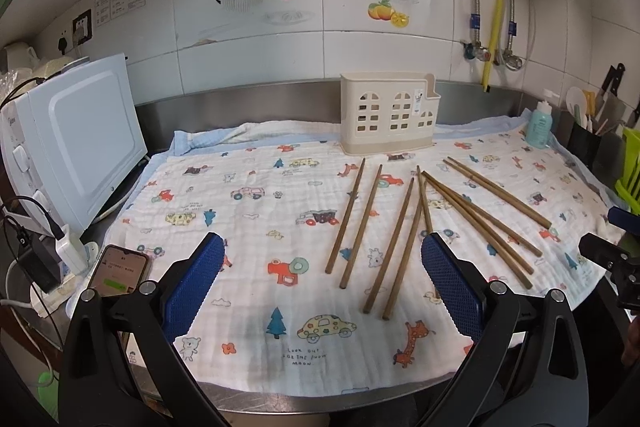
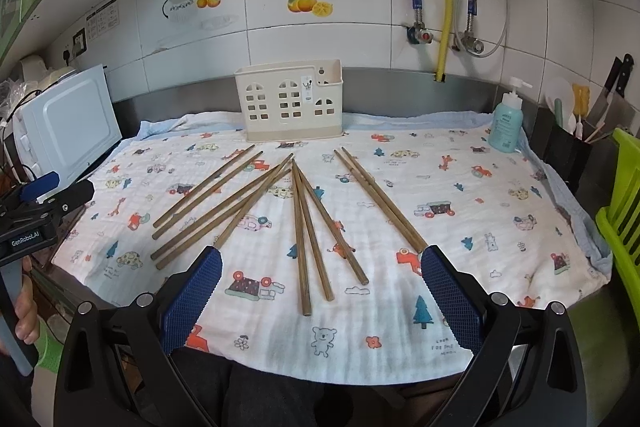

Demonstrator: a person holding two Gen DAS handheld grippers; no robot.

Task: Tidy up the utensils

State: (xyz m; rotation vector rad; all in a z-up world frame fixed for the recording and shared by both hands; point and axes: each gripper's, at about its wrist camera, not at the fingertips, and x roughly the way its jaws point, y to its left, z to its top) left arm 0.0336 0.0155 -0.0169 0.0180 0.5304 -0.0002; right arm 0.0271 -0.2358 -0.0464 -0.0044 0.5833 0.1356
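Observation:
Several brown wooden chopsticks (image 1: 394, 239) (image 2: 304, 231) lie scattered on a white cartoon-print cloth (image 1: 256, 211) (image 2: 480, 211). A cream perforated utensil holder (image 1: 386, 113) (image 2: 290, 101) stands upright at the back of the cloth, against the steel backsplash. My left gripper (image 1: 322, 285) hovers open over the cloth's near edge, left of most chopsticks, with nothing between its blue pads. My right gripper (image 2: 320, 291) is open above the near ends of the middle chopsticks and holds nothing. The left gripper's side also shows at the left edge of the right wrist view, held by a hand (image 2: 26, 311).
A white microwave (image 1: 76, 143) (image 2: 66, 127) stands at the left, with a phone (image 1: 118, 269) and chargers in front. A teal pump bottle (image 1: 539, 125) (image 2: 506, 125), a black knife-and-tool caddy (image 2: 568, 147) and a green rack (image 2: 624, 203) crowd the right side.

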